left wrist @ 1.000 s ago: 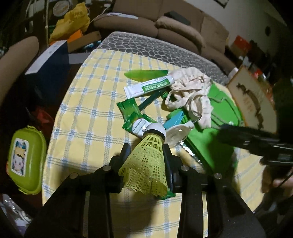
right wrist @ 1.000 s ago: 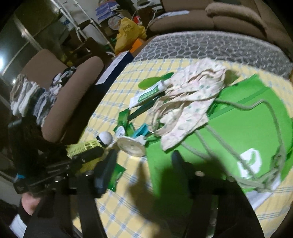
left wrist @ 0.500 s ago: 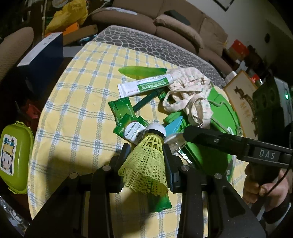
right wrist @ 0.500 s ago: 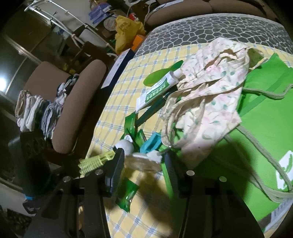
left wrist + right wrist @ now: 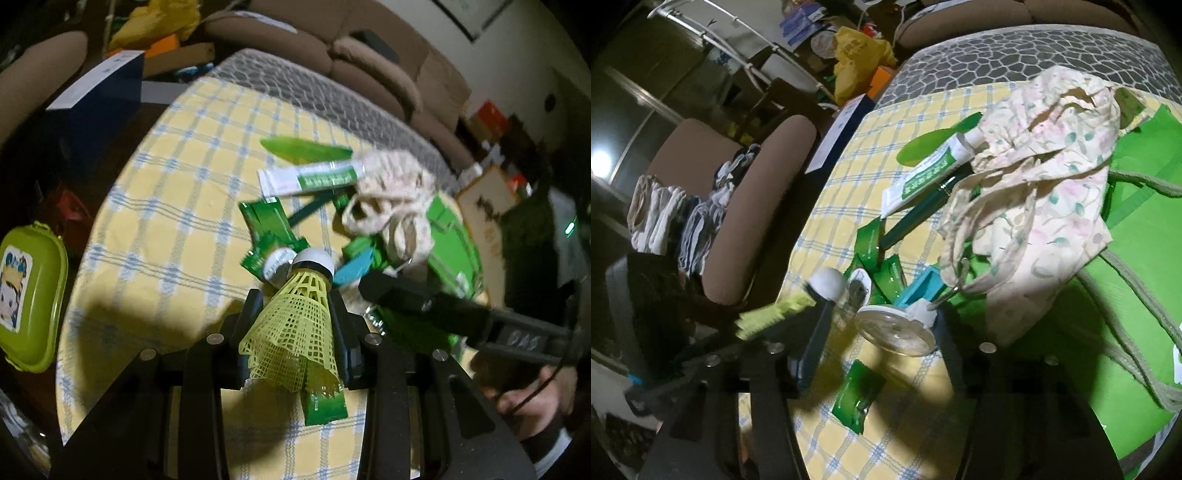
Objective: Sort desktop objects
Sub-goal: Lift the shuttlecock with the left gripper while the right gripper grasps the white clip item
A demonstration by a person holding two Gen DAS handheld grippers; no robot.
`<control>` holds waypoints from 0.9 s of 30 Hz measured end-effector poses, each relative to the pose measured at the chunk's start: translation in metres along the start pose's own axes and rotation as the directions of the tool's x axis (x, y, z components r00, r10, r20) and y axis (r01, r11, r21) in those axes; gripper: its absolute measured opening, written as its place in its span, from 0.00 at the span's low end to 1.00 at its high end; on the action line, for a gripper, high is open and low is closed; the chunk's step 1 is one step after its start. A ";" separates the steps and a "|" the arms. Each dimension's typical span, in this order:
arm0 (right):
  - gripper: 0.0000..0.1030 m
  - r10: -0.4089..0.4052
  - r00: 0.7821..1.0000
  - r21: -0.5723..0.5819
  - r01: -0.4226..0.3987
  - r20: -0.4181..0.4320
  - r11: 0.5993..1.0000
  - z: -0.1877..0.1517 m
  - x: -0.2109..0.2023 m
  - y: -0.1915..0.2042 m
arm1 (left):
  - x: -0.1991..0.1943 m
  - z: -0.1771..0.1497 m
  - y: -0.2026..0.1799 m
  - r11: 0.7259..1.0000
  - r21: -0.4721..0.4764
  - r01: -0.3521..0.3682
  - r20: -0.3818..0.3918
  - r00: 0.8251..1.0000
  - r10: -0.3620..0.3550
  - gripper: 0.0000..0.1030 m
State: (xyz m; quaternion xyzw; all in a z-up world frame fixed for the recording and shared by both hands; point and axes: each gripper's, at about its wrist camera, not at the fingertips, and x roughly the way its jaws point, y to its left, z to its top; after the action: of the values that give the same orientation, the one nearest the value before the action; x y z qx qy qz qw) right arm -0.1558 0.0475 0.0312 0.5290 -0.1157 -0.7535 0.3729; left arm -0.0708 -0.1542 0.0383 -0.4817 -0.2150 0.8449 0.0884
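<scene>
My right gripper (image 5: 882, 328) has come down around the clear round lid (image 5: 895, 328) on the checked tablecloth (image 5: 177, 206), jaws opening and not yet pressing it (so it waits unsorted), while my left gripper (image 5: 295, 317) stays clenched on the yellow shuttlecock (image 5: 295, 325).

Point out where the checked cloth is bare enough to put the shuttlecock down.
Bare checked cloth lies between the table's left edge and the green sachets, up to the grey patterned mat. The shuttlecock sits in the left gripper. Right of the sachets is crowded: toothpaste tube, floral cloth, green bag.
</scene>
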 end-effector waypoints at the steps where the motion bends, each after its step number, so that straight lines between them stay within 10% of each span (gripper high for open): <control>1: 0.67 0.006 1.000 -0.005 -0.006 0.001 1.000 0.000 0.001 0.002 | -0.007 0.001 0.004 1.000 -0.019 0.014 0.019 1.000 -0.014 0.32; 12: 0.72 -0.193 0.981 -0.232 0.196 0.033 0.953 -0.013 0.021 0.040 | -0.013 0.005 0.018 0.997 -0.072 0.015 0.041 0.999 -0.012 0.32; 14: 0.62 -0.267 0.962 -0.296 0.272 0.058 0.916 -0.019 0.026 0.048 | -0.013 0.005 0.018 0.997 -0.071 0.010 0.041 0.999 -0.007 0.32; 16: 0.18 -0.310 0.950 -0.346 0.306 0.046 0.887 -0.023 0.034 0.051 | -0.012 0.005 0.020 0.997 -0.074 0.006 0.039 0.999 -0.003 0.32; 27: 0.10 -0.164 0.985 -0.225 0.171 0.049 0.959 -0.011 0.015 0.032 | -0.011 0.002 0.020 0.997 -0.072 0.011 0.037 0.999 -0.008 0.32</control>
State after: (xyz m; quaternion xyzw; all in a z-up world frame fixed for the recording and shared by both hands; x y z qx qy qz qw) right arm -0.1343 0.0178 0.0340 0.4791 0.0111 -0.7985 0.3643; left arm -0.0656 -0.1773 0.0390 -0.4678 -0.2493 0.8450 0.0710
